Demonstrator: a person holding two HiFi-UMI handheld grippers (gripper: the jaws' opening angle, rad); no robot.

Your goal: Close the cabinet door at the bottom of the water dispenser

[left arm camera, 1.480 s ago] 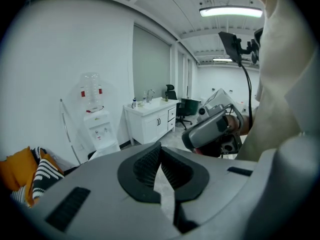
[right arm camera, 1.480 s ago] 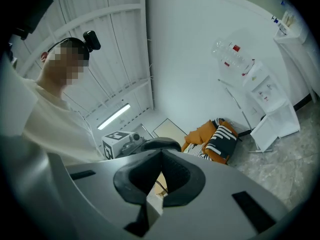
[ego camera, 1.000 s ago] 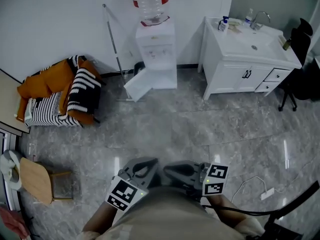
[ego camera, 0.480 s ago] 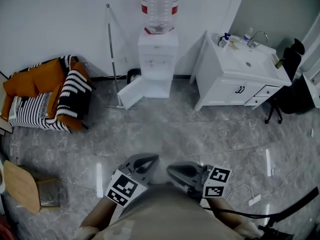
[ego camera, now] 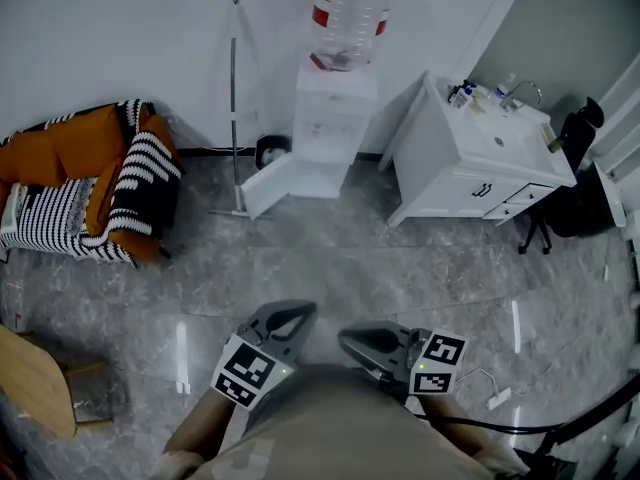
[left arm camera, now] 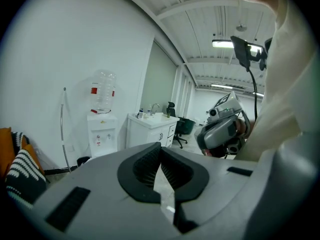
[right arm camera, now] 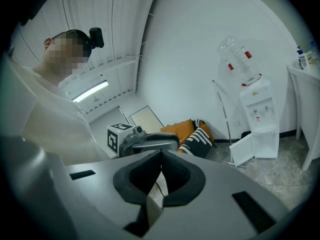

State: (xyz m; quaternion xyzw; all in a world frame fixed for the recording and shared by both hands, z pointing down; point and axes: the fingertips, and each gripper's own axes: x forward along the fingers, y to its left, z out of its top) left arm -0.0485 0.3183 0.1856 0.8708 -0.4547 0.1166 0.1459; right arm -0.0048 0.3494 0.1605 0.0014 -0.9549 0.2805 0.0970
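Observation:
The white water dispenser (ego camera: pixel 335 118) with an upturned bottle (ego camera: pixel 350 13) stands against the far wall. Its bottom cabinet door (ego camera: pixel 268 188) hangs open, swung out to the left. In the right gripper view the dispenser (right arm camera: pixel 260 116) and its open door (right arm camera: pixel 243 150) show at the right. The left gripper view shows the dispenser (left arm camera: pixel 102 134) at the left, far off. My left gripper (ego camera: pixel 298 314) and right gripper (ego camera: pixel 346 339) are held close to my body, side by side, well short of the dispenser. Both are shut with nothing between the jaws.
A mop pole (ego camera: pixel 235 98) leans on the wall just left of the dispenser. A white sink cabinet (ego camera: pixel 480 163) stands to its right, with a black chair (ego camera: pixel 565 188) beyond. An orange seat with striped cushions (ego camera: pixel 90 183) is at the left. A cable and plug strip (ego camera: pixel 495 400) lie on the floor.
The view has moved forward and turned, so the dispenser now sits larger and further right. Both grippers stay shut in front of my body.

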